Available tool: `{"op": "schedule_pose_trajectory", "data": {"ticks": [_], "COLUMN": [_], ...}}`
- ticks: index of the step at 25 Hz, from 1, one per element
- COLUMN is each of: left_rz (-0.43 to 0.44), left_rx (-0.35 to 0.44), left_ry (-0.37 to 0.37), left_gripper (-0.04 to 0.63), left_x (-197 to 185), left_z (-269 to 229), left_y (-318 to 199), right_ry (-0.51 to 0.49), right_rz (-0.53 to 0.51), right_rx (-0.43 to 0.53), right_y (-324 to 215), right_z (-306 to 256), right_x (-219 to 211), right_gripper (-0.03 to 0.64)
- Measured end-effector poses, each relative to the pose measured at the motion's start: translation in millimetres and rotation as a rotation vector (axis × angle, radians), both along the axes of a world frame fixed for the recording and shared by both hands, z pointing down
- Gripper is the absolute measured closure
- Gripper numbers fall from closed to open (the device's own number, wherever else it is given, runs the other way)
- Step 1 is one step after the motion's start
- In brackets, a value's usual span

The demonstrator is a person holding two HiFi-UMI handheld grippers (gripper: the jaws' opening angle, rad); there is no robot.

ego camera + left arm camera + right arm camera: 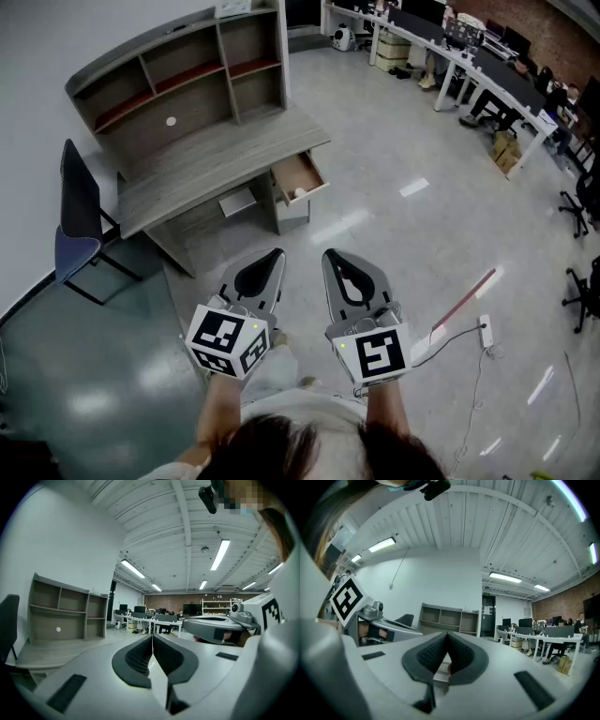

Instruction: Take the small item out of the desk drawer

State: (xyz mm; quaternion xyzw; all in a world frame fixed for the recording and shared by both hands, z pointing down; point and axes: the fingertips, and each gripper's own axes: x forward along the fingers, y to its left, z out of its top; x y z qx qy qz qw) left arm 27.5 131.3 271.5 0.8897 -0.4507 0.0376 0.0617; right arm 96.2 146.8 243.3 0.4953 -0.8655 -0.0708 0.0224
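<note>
A grey wooden desk (211,159) with a shelf hutch stands by the wall, well ahead of me. Its right drawer (298,179) is pulled open, and a small white item (300,193) lies inside near the front. My left gripper (269,255) and right gripper (330,255) are held side by side in front of my body, some way short of the desk. Both are shut with nothing between the pads. In the left gripper view the left gripper (152,637) has its pads pressed together. In the right gripper view the right gripper (447,637) stands the same way.
A black chair (80,220) stands left of the desk on a glossy floor mat. A power strip (485,332) with a cable lies on the floor to my right. Long white desks (469,66) with office chairs and boxes fill the far right.
</note>
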Motion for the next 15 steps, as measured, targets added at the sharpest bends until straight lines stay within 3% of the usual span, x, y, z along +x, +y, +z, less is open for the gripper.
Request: {"op": "schedule_pose_trajectory", "data": {"ticks": [15], "left_rz": [0.024], "left_rx": [-0.003], "left_ry": [0.008], "left_gripper": [0.578], "left_x": [-70.6], "left_z": [6.3], "left_y": [-109.6], "right_ry": [-0.038], "right_rz": [0.082], "right_rx": [0.018], "right_y": [-112.9], "right_z": [3.7], "right_x": [-51.4], "right_gripper": [0.589]}}
